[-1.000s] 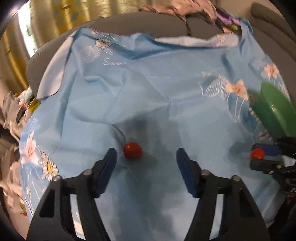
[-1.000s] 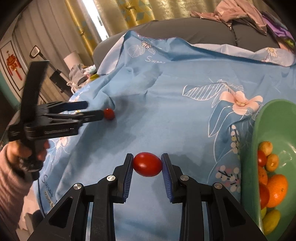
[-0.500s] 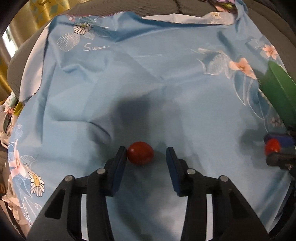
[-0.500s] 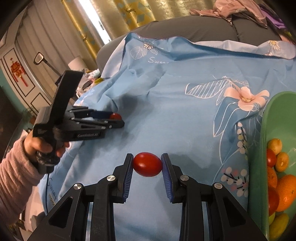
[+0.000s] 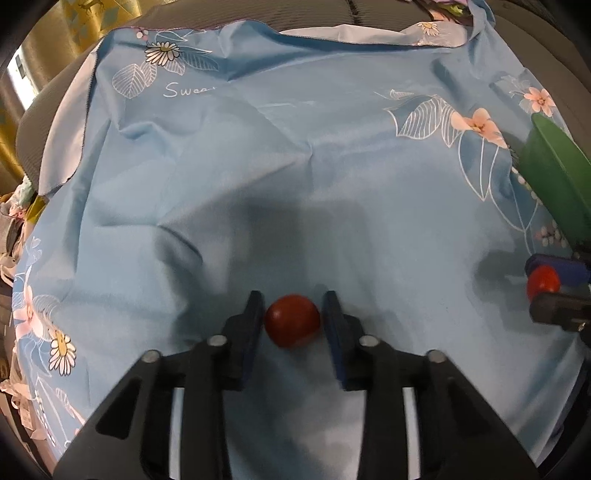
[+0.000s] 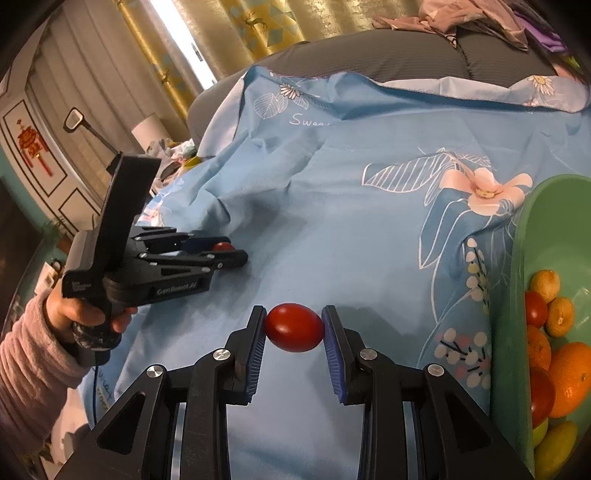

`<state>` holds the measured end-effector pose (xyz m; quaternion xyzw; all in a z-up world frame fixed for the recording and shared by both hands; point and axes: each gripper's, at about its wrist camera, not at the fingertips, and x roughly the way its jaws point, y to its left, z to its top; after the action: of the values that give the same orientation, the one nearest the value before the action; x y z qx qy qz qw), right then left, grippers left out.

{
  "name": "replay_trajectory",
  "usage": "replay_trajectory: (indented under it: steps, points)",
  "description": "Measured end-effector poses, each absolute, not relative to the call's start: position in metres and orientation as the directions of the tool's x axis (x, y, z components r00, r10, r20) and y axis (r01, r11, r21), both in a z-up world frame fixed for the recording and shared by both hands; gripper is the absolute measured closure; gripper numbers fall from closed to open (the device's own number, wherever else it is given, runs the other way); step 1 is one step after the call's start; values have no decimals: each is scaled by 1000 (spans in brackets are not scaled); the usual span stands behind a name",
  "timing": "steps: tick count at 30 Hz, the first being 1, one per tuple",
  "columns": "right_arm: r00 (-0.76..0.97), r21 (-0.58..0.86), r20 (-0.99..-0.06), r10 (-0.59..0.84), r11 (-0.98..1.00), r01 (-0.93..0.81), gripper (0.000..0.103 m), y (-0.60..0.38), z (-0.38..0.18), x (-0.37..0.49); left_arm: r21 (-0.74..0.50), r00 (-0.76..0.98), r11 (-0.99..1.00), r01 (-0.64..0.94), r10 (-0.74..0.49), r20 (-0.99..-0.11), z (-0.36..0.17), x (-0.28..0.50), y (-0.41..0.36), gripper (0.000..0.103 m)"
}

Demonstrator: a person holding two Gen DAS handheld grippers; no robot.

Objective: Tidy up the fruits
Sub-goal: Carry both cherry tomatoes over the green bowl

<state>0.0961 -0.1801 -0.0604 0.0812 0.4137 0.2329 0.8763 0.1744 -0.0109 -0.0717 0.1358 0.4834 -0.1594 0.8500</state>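
My left gripper (image 5: 292,319) is shut on a small red tomato (image 5: 291,320) that rests low on the blue flowered cloth (image 5: 295,177); it also shows in the right wrist view (image 6: 221,246) between the left fingers. My right gripper (image 6: 294,326) is shut on a second, egg-shaped red tomato (image 6: 294,327) and holds it above the cloth. That tomato shows at the right edge of the left wrist view (image 5: 542,282). A green bowl (image 6: 517,280) at the right holds oranges, small citrus and tomatoes.
The cloth (image 6: 351,206) covers a grey sofa (image 6: 388,51) with clothes piled at its back. Yellow curtains (image 6: 258,26) hang behind. The bowl's rim (image 5: 554,177) stands at the right of the left wrist view.
My left gripper moved forward around the small tomato and closed on it. My right gripper kept its tomato and shifted slightly.
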Motion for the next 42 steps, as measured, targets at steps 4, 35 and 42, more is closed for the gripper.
replay_trajectory:
  steps: [4,35,42]
  points:
    - [553,335,-685,474,879,-339,71,-180,-59,95,39,470,923,382,-157,-869,-72,174,-5,67]
    - [657,298,-636,406,914,-276,71,-205,-8,39,-67,564,903,424,-321,-761,14,82,-37,76]
    - [692,291,-611,385,922,-256,71,-218,6,21,-68,574,893,446,-343,-744,28,65,-51,76]
